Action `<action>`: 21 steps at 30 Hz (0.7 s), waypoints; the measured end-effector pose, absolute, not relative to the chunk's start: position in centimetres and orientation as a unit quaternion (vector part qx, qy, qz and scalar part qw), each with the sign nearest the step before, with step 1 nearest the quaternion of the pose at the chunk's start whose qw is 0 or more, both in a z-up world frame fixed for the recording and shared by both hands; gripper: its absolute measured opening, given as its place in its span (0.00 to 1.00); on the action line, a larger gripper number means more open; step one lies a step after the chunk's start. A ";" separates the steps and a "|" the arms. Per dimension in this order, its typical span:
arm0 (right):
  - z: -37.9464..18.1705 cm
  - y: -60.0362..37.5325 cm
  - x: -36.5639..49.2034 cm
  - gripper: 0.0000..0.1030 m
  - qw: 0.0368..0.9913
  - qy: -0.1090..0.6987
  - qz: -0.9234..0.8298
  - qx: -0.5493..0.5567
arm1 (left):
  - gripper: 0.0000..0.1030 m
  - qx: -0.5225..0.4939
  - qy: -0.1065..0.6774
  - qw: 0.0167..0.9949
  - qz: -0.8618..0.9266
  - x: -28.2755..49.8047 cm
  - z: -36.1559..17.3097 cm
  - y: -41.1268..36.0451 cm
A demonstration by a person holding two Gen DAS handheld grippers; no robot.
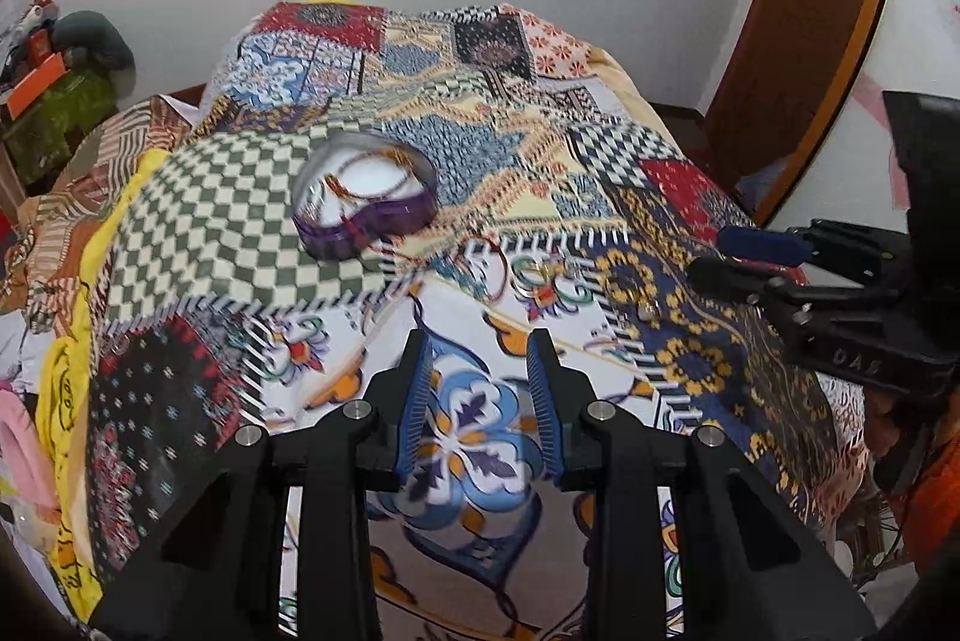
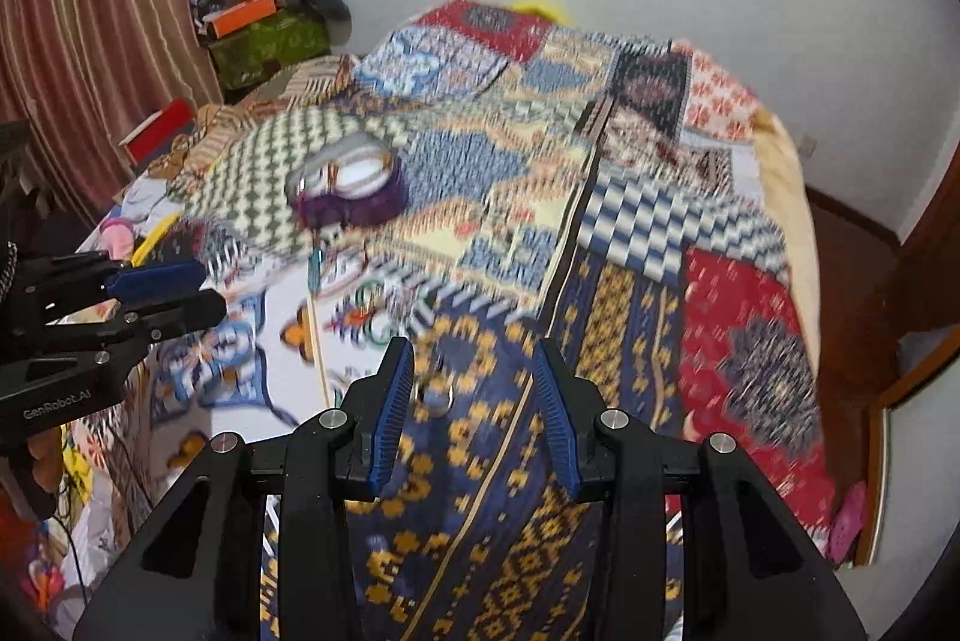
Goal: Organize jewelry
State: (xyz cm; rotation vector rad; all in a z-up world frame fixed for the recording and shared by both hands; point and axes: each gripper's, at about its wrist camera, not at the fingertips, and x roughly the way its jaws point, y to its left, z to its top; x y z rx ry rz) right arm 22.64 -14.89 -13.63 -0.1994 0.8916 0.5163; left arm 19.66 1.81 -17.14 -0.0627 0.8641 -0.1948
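A round purple jewelry box (image 1: 366, 200) with a white inside lies open on the patchwork bedspread (image 1: 240, 197); thin bracelets lie in it. It also shows, blurred, in the right wrist view (image 2: 351, 188). Loose pieces lie on the spread in front of it: a thin red bangle (image 1: 498, 269), a small ring (image 1: 531, 275) and another ring (image 1: 648, 308), which also shows just ahead of my right gripper (image 2: 435, 392). My left gripper (image 1: 480, 347) is open and empty above the spread. My right gripper (image 2: 474, 359) is open and empty; it shows at the right of the left wrist view (image 1: 720, 257).
The bed stands against a white wall. A green box with clutter (image 2: 264, 35) stands at the far left corner beside a striped curtain (image 2: 90, 41). A wooden door frame (image 1: 804, 29) is at the right. Pink and yellow cloths (image 1: 36, 437) lie at the bed's left edge.
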 end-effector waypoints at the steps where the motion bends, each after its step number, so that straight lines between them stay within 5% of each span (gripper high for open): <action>1: -14.1 -14.8 22.6 0.36 0.863 0.431 0.247 -0.095 | 0.31 -0.032 0.421 0.902 -0.095 19.6 -17.4 1.7; 17: -17.0 -14.3 23.3 0.36 0.845 0.449 0.281 -0.075 | 0.31 -0.038 0.442 0.888 -0.126 21.1 -19.2 -0.7; 21: -17.2 -14.6 23.3 0.19 0.848 0.440 0.286 -0.075 | 0.31 -0.040 0.445 0.884 -0.139 21.7 -19.4 -1.4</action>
